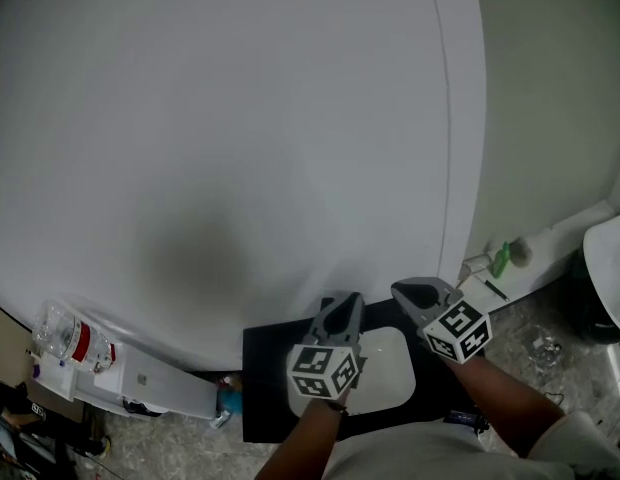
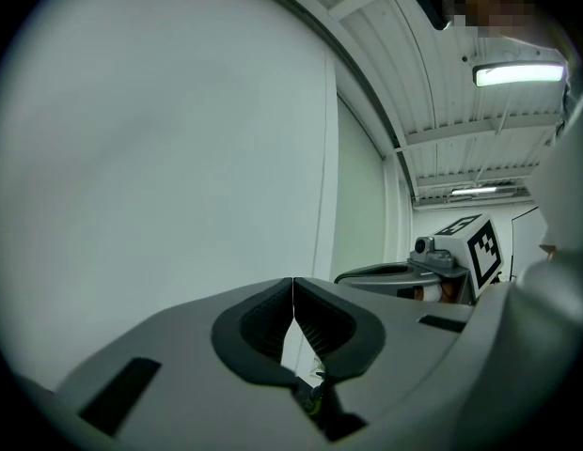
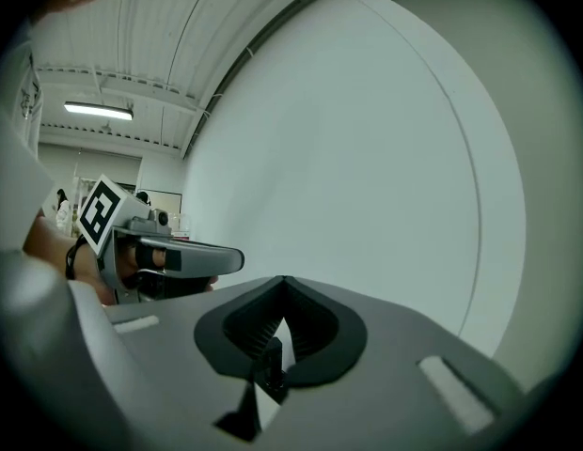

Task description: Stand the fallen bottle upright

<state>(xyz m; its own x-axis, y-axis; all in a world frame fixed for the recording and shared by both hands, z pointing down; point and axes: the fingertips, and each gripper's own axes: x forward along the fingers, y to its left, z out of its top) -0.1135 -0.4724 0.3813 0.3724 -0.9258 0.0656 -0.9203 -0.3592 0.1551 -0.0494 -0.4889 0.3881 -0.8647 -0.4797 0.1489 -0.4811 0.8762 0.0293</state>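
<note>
A clear plastic bottle with a red label [image 1: 74, 340] rests on a white ledge [image 1: 155, 380] at the lower left of the head view, far from both grippers; it shows in neither gripper view. My left gripper [image 1: 347, 306] and right gripper [image 1: 408, 290] are held side by side, pointing at a large white surface [image 1: 240, 118]. The left gripper [image 2: 292, 282] has its jaws together with nothing between them. On the right gripper [image 3: 284, 282] the jaws also meet, empty. Each gripper shows in the other's view, the right gripper [image 2: 390, 272] and the left gripper [image 3: 221, 259].
Below my hands lies a black mat [image 1: 265, 388] with a white pad [image 1: 385, 368] on it. A small green object [image 1: 501, 260] sits by a white strip at the right, and a white container [image 1: 610, 258] stands at the right edge. Clutter fills the lower left corner.
</note>
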